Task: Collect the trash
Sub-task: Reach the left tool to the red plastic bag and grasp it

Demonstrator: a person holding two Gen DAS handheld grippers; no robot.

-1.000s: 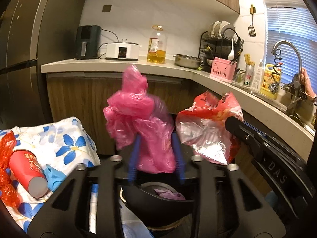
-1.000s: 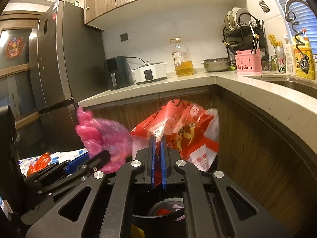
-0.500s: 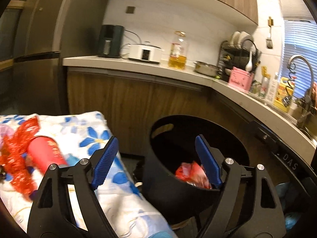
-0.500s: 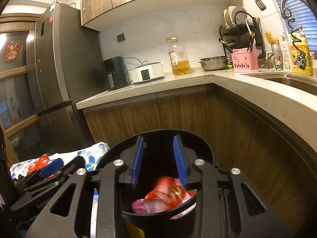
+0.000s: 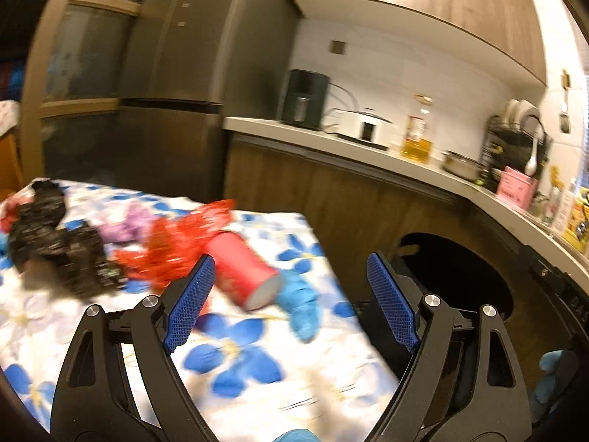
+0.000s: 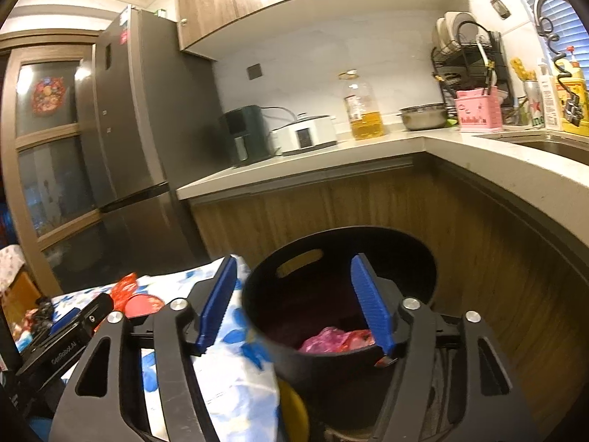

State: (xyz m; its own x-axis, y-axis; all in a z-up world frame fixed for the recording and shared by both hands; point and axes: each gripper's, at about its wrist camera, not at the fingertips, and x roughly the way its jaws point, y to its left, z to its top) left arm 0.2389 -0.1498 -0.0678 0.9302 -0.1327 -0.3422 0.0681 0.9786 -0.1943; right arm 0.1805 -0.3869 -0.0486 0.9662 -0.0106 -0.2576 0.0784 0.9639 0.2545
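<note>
Both grippers are empty right now. The left gripper [image 5: 291, 294] has its blue pads spread wide and points at the table with the blue-flower cloth [image 5: 235, 353], while the right gripper [image 6: 292, 305] hangs over the round black bin [image 6: 412, 258], jaws apart too, with pink and red bags [image 6: 337, 339] already lying at the bottom.

What's left sits on the cloth: a red paper cup with a white base [image 5: 241, 272] on its side, touching a crinkly red plastic wrapper [image 5: 176, 250], a crumpled blue scrap [image 5: 300, 302] just beside the cup's base, a small purple wad [image 5: 125, 226], and a black crumpled plastic bag [image 5: 55, 246] further left.

The cup looks feather-light and easy to crush, so a gentle pinch across the middle of its body seems best, since it could roll. The wrapper and bag are probably soft and slippery, so they are best bunched at a thick fold.
</note>
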